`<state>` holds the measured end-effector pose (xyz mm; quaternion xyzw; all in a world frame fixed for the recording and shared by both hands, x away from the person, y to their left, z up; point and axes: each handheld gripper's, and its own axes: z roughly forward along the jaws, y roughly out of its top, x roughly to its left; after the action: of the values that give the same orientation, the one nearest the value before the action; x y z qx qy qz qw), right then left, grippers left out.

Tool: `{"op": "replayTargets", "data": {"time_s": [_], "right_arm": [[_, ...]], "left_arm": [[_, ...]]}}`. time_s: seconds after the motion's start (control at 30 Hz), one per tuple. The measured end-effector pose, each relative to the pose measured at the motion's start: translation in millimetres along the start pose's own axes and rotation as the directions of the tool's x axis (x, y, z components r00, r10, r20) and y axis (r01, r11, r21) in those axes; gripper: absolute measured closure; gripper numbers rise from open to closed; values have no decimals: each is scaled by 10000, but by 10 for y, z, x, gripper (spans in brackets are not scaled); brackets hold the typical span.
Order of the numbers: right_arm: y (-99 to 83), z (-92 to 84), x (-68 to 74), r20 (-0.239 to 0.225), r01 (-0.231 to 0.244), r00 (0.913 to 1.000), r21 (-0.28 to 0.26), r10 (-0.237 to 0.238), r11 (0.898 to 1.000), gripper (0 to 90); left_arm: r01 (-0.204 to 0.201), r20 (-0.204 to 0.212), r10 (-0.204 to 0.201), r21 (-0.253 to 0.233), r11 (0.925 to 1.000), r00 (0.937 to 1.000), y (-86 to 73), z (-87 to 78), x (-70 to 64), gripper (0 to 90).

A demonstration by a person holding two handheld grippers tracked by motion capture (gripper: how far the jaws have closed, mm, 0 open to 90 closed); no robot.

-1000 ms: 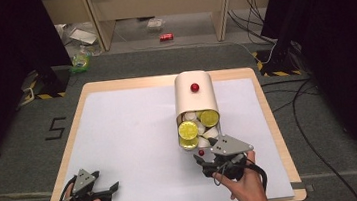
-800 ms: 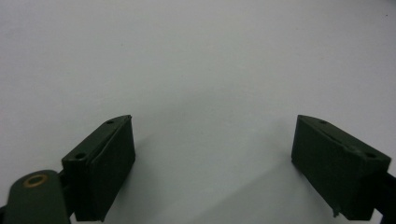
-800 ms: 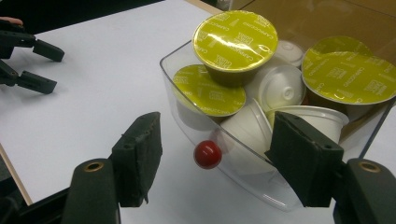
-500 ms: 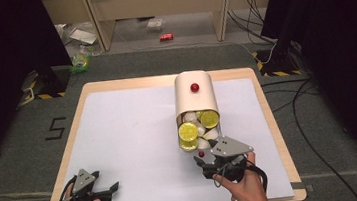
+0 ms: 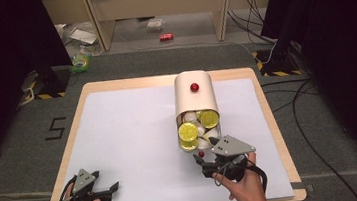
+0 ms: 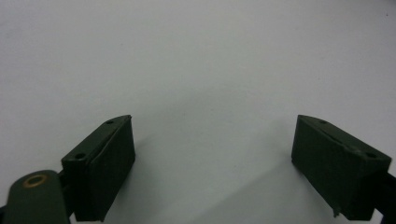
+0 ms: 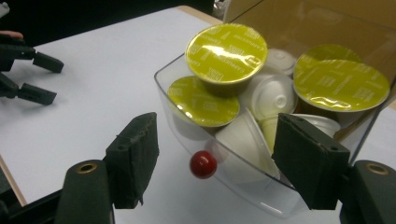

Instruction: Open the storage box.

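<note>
High view first: your right gripper (image 5: 200, 162) sits at the near end of the clear drawer (image 5: 197, 128). The drawer is pulled out toward you from the cream box (image 5: 195, 101) on the white surface (image 5: 130, 135). It stands just as far out as it did in the two earlier high views, so the pull looks finished. What's new is at your right fingers: they've just been opening, with the drawer's red knob (image 5: 201, 154) between them. I'd read that as you letting go of the handle. Your left gripper (image 5: 111, 190) rests at the near left corner, well apart from the box.

Left gripper view now: the fingers (image 6: 102, 168) are spread wide over bare surface (image 6: 196, 56), with nothing between them and nothing touched.

Right gripper view: here's the detail. The fingers (image 7: 133, 158) stand partly apart on either side of the red knob (image 7: 203, 164), with a clear gap on each side and no pad pressing on it. The right-hand one is just beside the drawer's clear wall (image 7: 243, 186); I can't tell whether it brushes it. So they're parted and holding nothing. The drawer is heaped with capsules (image 7: 226, 46), gold foil lids among white ones, all within reach. Off to the left, your left gripper (image 7: 44, 78) lies idle on the surface.
</note>
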<state>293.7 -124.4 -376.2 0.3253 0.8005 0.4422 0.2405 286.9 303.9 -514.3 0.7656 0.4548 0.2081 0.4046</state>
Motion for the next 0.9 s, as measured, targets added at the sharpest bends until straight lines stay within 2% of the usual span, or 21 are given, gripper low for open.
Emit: {"op": "replayTargets", "data": {"time_s": [0.03, 0.9], "right_arm": [[6, -9, -6, 51, -86, 9999, -160, 87, 9998, 313], [112, 131, -44, 342, -304, 9989, -615, 325, 9976, 293]], "left_arm": [[-9, -9, 9, 5, 10000, 10000, 0, 0, -1, 128], [-13, -10, 13, 23, 10000, 10000, 2, 2, -1, 125]]}}
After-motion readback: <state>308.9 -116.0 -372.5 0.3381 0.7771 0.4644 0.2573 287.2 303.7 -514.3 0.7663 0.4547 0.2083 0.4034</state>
